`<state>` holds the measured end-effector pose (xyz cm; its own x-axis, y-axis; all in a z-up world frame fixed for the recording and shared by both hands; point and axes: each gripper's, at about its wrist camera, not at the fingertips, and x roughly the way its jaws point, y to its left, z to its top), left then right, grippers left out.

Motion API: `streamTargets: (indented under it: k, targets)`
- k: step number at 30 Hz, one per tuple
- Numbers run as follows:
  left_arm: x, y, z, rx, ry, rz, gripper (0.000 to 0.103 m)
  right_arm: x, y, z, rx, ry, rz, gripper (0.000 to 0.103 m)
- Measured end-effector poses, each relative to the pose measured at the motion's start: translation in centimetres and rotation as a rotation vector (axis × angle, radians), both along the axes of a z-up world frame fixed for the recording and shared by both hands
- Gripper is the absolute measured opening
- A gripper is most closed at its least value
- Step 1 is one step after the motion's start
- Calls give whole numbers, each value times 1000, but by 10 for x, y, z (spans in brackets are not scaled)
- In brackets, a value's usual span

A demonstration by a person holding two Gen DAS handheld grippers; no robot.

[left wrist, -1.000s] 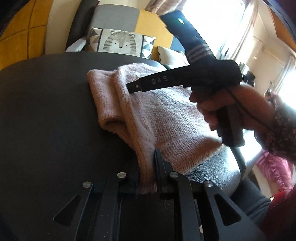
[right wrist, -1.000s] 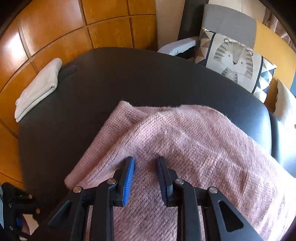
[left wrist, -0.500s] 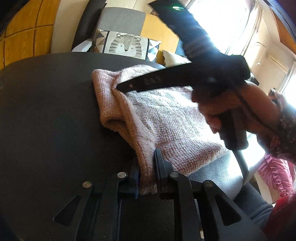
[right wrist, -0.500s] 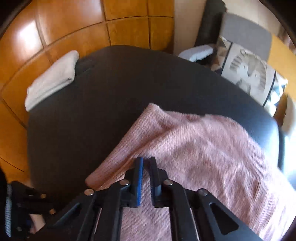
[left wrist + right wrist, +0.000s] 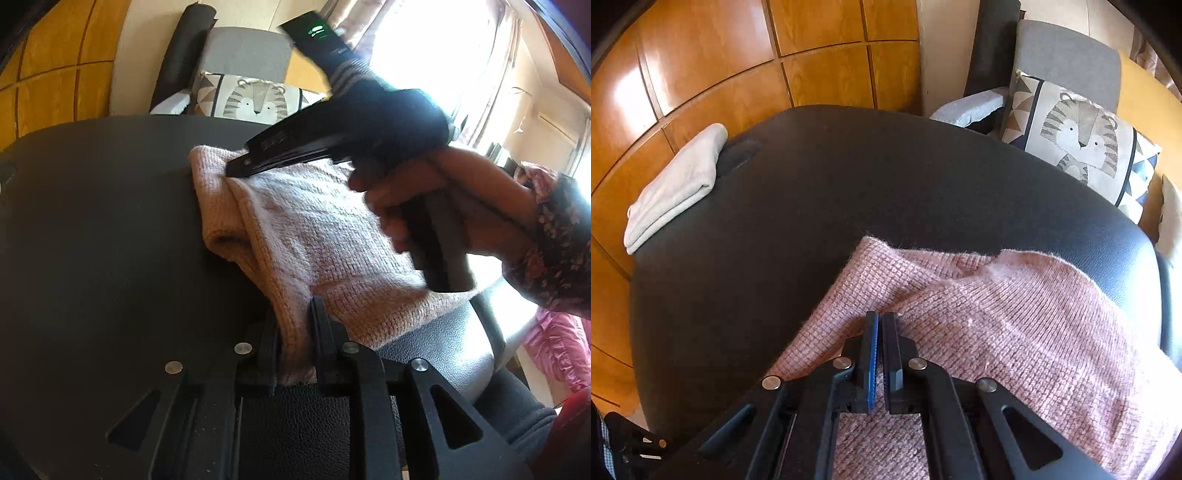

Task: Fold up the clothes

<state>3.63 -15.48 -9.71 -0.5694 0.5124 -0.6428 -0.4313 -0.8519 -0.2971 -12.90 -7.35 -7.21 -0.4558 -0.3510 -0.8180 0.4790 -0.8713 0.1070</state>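
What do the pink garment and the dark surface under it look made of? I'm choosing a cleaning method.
The pink knitted garment looks like a fuzzy wool or acrylic knit: visible ribbed stitches, fluffy halo at its edges. The black tabletop appears to be leather or faux leather: fine pebbled grain, soft sheen.

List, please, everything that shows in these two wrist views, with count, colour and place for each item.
pink knitted garment: one, pink, partly folded on the near right part of the black surface.
folded cloth: one, pale grey, at the far left edge of the surface.
black surface: one, black, leather-like, under both garments.
tiger cushion: one, cream and grey print, on the seat behind the surface.
wooden panels: several, orange-brown, along the wall.
left gripper: one, black, shut on the garment's near edge.
right gripper: one, black with a blue pad, shut at a fold of the garment.
hand: one, holding the right gripper's handle.
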Motion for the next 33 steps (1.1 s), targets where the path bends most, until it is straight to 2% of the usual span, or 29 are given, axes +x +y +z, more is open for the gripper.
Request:
streamTargets:
  k: [1, 2, 4, 8, 11, 14, 16, 19, 24, 29, 33]
  targets:
    - [4, -1, 5, -2, -14, 7, 21, 3, 5, 6, -27, -10, -14, 5]
    - [3, -3, 10, 4, -32, 16, 21, 8, 12, 13, -59, -17, -32, 13]
    - [6, -8, 21, 23, -45, 43, 22, 21, 26, 30, -112, -10, -62, 19]
    - [17, -16, 56, 37, 65, 134, 22, 60, 62, 53, -135, 34, -45, 19]
    - [22, -16, 80, 42, 140, 186, 22, 84, 105, 61, -170, 46, -103, 19]
    - [11, 10, 92, 18, 168, 147, 22, 110, 169, 68, -189, 63, -281, 20]
    - [1, 41, 91, 6, 158, 89, 22, 129, 216, 71, -190, 92, -415, 20]
    - [-19, 100, 86, -16, 125, -25, 22, 160, 293, 72, -215, 139, -626, 20]
    - [-51, 204, 68, -101, 84, -149, 22, 194, 400, 56, -254, 131, -924, 20]
    - [-71, 266, 48, -178, 62, -185, 22, 207, 456, 39, -280, 90, -967, 20]
    - [-66, 266, 40, -162, 103, -205, 23, 216, 470, 22, -246, 52, -968, 16]
